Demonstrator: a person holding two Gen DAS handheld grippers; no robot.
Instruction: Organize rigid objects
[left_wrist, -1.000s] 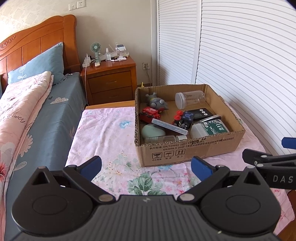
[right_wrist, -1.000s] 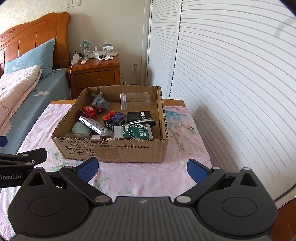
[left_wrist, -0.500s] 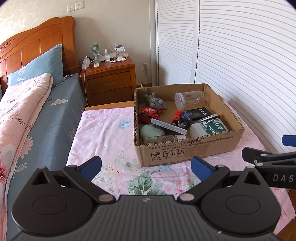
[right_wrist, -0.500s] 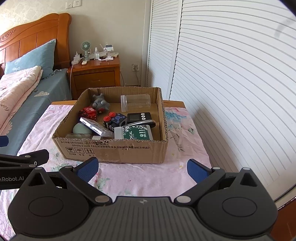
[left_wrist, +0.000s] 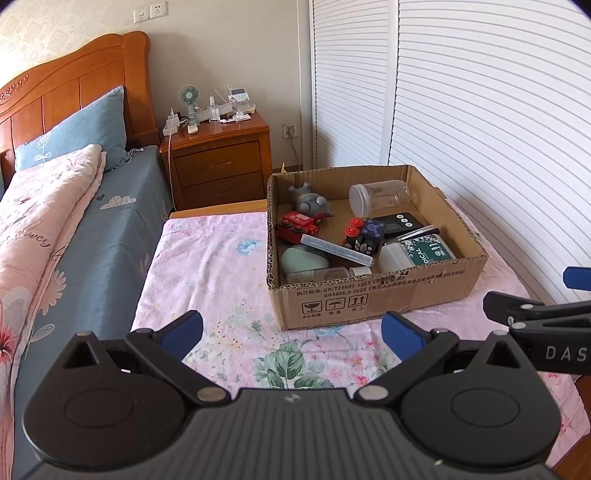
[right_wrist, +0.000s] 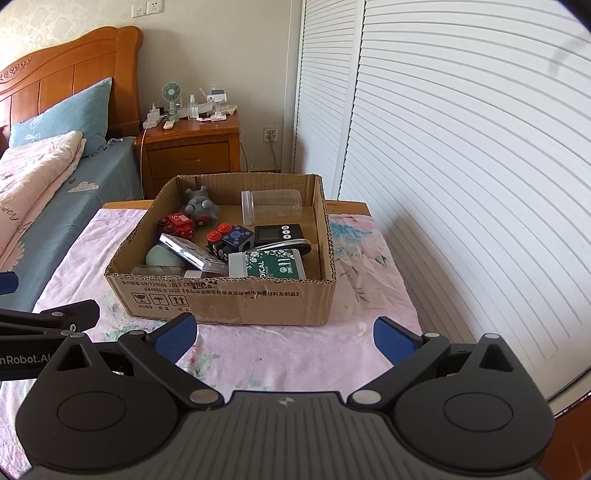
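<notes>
From the left wrist camera, the left gripper (left_wrist: 291, 330) hovers low over a bench (left_wrist: 207, 266) covered in pink floral cloth, its blue-tipped fingers (left_wrist: 183, 330) spread wide apart and holding nothing. At about one o'clock sits an open cardboard box (left_wrist: 369, 299), its long axis running left to right. Inside, a clear jar (left_wrist: 380, 197) lies on its side at the back, its lidded end pointing to nine o'clock. A long clear case (left_wrist: 337, 250) lies diagonally, running from ten o'clock to four o'clock. A red toy train (left_wrist: 297, 227) sits near the box's left wall, with a grey toy figure (left_wrist: 310, 201) behind it. The right gripper (left_wrist: 535, 314) enters from three o'clock. A wooden nightstand (left_wrist: 218, 162) stands at twelve o'clock beside a bed (left_wrist: 74, 229). From the right wrist camera, the right gripper (right_wrist: 286, 334) has its fingers (right_wrist: 391, 339) equally wide apart and empty, with the box (right_wrist: 229, 299) straight ahead at twelve o'clock. A green-labelled white bottle (right_wrist: 267, 264) lies on its side against the near wall, cap end toward nine o'clock. The left gripper (right_wrist: 48, 317) shows at nine o'clock.
</notes>
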